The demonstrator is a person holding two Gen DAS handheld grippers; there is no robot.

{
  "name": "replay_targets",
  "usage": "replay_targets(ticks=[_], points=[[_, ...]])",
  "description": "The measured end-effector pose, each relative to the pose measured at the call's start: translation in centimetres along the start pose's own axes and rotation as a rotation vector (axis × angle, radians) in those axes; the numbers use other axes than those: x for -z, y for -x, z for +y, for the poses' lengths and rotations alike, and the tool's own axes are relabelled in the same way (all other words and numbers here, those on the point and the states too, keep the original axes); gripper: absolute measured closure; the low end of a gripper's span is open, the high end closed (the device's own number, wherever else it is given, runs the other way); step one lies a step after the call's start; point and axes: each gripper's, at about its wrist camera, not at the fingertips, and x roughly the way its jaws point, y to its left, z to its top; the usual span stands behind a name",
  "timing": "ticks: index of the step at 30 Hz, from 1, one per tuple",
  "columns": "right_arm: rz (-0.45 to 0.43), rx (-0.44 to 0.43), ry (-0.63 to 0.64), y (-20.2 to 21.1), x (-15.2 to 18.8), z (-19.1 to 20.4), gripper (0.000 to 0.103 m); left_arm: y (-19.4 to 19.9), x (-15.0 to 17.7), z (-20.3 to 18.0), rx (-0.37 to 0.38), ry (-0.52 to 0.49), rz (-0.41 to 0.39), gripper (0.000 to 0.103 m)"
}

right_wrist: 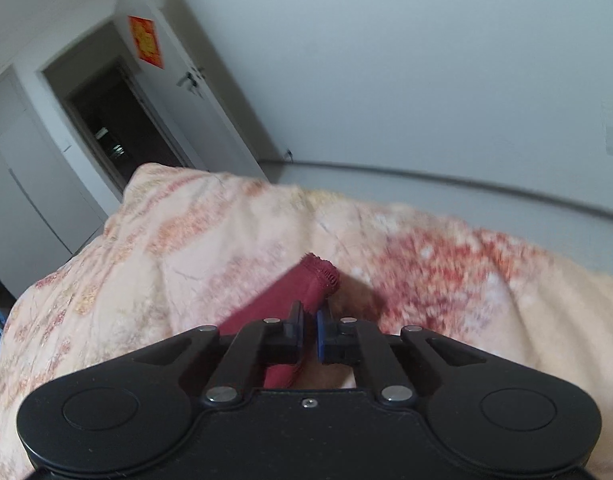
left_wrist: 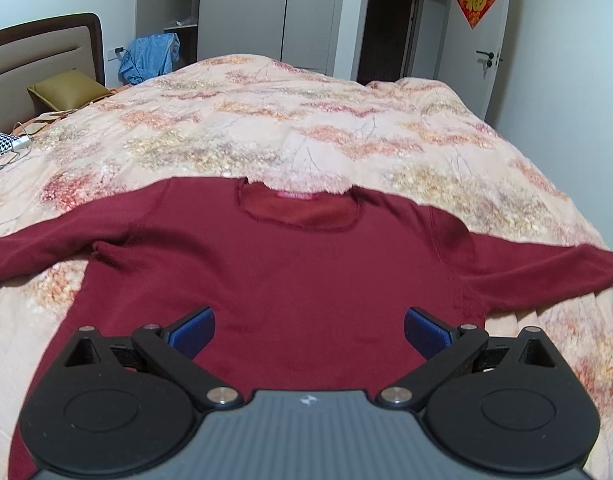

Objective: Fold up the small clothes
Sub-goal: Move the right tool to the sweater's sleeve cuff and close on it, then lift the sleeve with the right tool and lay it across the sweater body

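- My right gripper (right_wrist: pixel 310 330) is clenched on the sweater's sleeve (right_wrist: pixel 294 292), near its cuff.
- My left gripper (left_wrist: pixel 308 334) hangs released over the dark red sweater (left_wrist: pixel 274 272).
- The sweater lies spread flat on the floral quilt (left_wrist: pixel 306 120), collar away from me.

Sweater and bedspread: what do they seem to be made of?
The sweater looks like soft matte knit, perhaps cotton fleece: stitched seams, fuzzy inner collar, frayed cuff. The bedspread looks like plush fleece, going by its fuzzy nap and blurred leaf print.
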Motion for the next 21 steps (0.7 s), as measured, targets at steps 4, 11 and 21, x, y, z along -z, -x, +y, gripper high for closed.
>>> replay_targets(ticks=[4,11,21], points=[[-0.076,-0.033,0.086,2.8,-0.8,1.8,0.098,0.8,-1.1,0.6,0.005,0.010,-0.014,0.000],[-0.218,-0.213,0.282,9.8,-1.4,9.5,0.098,2.7,-2.8,2.5,0.014,0.064,-0.055,0.000],[-0.265,-0.549,0.676,18.1,6.9,25.0,0.098,5.3,-4.2,8.2,-0.047,0.147,-0.124,0.000]])
